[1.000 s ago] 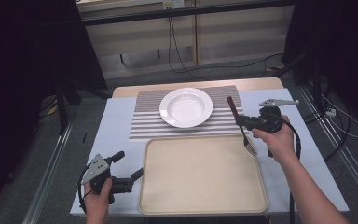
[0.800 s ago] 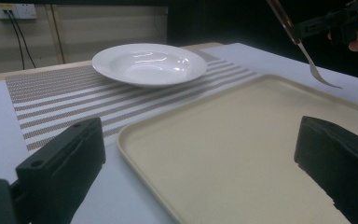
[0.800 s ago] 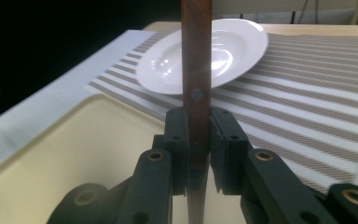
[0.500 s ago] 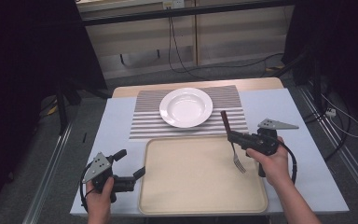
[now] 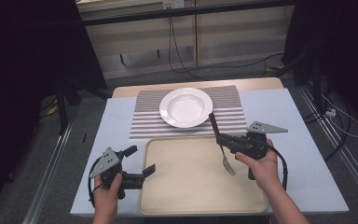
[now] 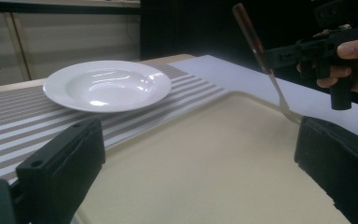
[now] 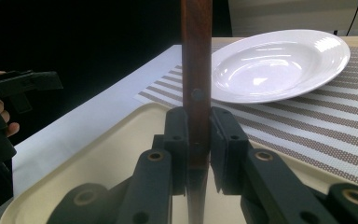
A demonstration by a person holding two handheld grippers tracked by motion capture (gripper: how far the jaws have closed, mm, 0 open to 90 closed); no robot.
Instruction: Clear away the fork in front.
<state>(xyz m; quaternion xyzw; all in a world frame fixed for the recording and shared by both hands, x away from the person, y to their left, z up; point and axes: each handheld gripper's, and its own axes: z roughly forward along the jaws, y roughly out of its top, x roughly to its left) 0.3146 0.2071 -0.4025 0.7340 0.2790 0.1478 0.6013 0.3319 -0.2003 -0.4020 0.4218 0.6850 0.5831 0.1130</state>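
- High view: right gripper [image 5: 224, 140] is clamped on the fork [image 5: 221, 145] by its wooden handle, tines hanging just above the beige tray [image 5: 168, 196]
- Left gripper [image 5: 142, 161] waits with jaws apart at the tray's left edge, holding nothing
- Step in hand, likely: carrying the fork over the tray, white plate [image 5: 186, 107] beyond
- Next: lower until the tines rest, then release

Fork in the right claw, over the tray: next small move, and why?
Probably lower it and lay it flat on the tray. The right claw is shut on the fork by its wooden handle, tines hanging down above the bare tray surface, apparently not touching yet. The left claw stands open at the tray's left edge, clear of that spot.
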